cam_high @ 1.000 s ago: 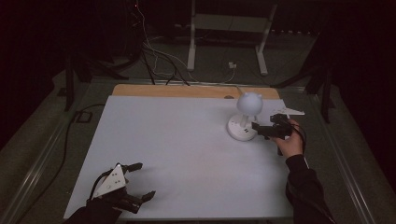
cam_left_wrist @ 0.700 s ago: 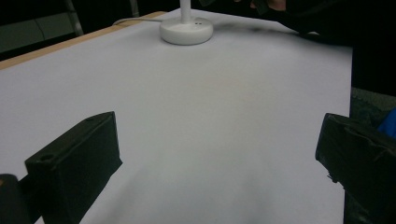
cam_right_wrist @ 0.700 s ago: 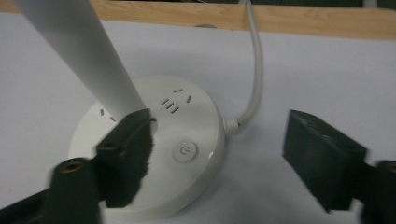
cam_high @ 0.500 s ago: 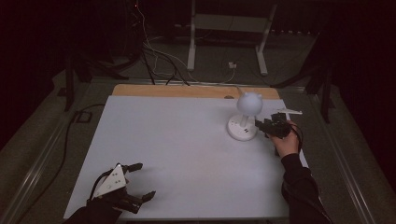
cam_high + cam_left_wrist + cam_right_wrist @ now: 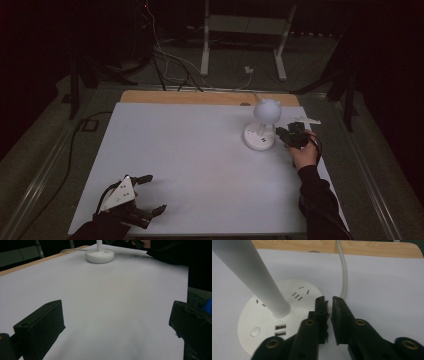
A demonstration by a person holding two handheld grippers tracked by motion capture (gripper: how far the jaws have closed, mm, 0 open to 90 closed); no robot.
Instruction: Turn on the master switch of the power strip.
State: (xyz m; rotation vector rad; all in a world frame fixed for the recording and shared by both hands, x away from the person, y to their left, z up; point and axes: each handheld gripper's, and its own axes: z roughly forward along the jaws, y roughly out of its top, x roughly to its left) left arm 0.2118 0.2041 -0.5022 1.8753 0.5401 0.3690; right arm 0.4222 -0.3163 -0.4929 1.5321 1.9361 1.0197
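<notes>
Right tongs (image 5: 329,305) w/ jaws just closed to a thin gap, nothing clearly gripped, tips at the rim of the lamp base (image 5: 272,322). Lamp cord (image 5: 343,277) runs just beyond. Left tongs (image 5: 131,199) wide open, empty, lamp well apart across table (image 5: 190,165).

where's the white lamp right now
In the high view the white lamp stands at the table's far right, just before the wooden edge, with the right gripper at its round base.

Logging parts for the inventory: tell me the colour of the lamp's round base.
White, with small sockets and a button on top. The lamp base shows best in the right gripper view.
</notes>
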